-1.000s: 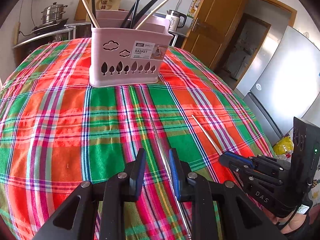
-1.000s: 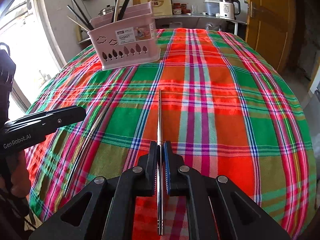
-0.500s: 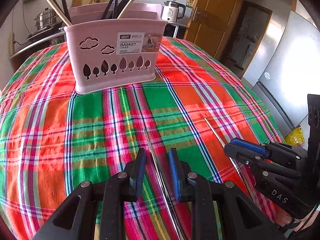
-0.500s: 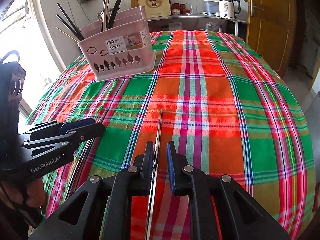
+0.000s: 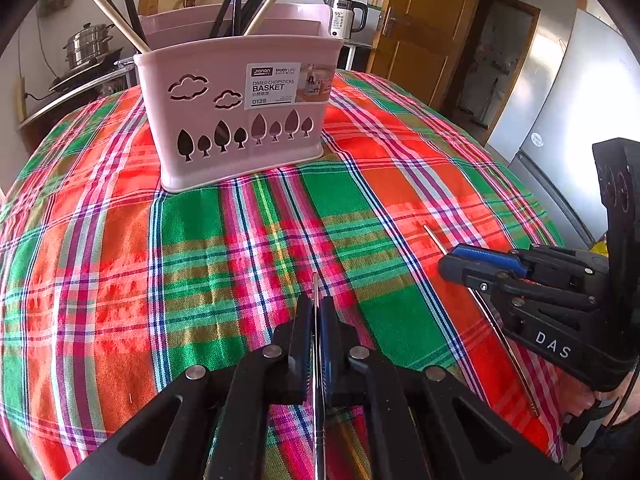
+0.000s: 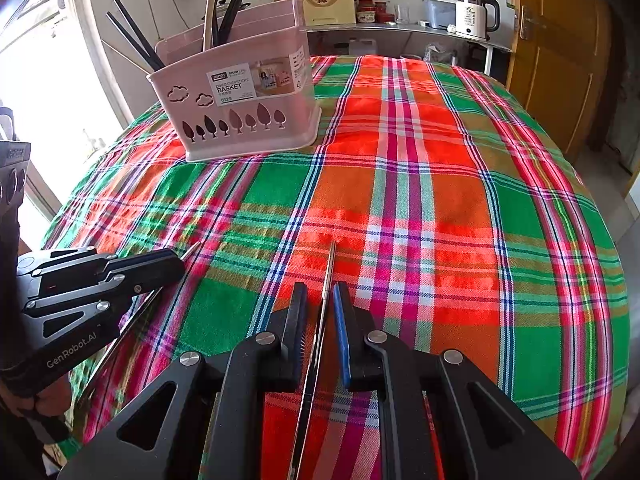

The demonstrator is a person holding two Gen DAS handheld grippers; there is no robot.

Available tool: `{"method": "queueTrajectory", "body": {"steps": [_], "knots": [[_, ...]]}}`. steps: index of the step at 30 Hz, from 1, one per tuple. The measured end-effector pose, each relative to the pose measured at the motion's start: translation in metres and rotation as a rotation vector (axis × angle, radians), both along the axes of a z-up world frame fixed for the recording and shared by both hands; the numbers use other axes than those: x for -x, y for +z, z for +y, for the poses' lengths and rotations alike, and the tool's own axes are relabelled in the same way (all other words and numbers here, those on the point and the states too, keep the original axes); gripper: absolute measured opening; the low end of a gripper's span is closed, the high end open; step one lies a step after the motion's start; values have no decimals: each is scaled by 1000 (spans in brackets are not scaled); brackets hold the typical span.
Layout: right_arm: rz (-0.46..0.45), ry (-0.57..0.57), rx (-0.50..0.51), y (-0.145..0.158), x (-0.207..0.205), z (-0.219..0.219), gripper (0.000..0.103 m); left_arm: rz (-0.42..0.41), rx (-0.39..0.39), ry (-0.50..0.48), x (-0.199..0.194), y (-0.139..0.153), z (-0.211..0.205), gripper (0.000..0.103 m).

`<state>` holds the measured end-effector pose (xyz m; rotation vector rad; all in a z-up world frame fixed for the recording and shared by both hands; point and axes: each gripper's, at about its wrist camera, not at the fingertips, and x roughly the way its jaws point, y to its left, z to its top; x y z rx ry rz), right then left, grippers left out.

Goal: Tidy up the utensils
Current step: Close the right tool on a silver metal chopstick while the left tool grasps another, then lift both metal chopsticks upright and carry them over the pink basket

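A home kitchen: steamer pot (image 5: 86, 46), kettle (image 6: 476, 14), fridge (image 5: 568, 120), plaid-clothed table (image 6: 440, 200).

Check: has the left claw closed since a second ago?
Yes. The left claw was open astride the metal chopstick; now it's shut on it, nearer the pink basket.

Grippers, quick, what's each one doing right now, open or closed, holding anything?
Left gripper: closed on a metal chopstick.
Right gripper: open, a second metal chopstick lying loose between its jaws.

We read "BASKET 0129" on the pink basket's label (image 5: 273, 87), "55" on the far kettle (image 6: 471, 15), "DAS" on the right gripper (image 5: 448, 268), and "GenRobot.AI" on the left gripper (image 6: 176, 264).
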<state>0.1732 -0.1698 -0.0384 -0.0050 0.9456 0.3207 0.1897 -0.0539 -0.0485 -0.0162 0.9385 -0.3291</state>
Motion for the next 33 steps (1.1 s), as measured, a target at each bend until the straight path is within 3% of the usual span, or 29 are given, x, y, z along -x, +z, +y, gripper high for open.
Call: {"method": "queueTrajectory", "body": {"steps": [9, 13, 19, 25, 33], "knots": [[15, 21, 7, 0, -12, 5, 13, 18, -45, -30, -11, 2, -9, 4], [20, 26, 4, 0, -14, 4, 7, 16, -77, -51, -14, 2, -17, 4], [20, 41, -33, 5, -12, 4, 5, 26, -41, -54, -18, 7, -12, 4], [-36, 55, -57, 27, -4, 7, 4, -28, -5, -45, -11, 37, -2, 4], [-156, 67, -83, 76, 8, 6, 4, -146, 33, -45, 4, 99, 12, 4]]}}
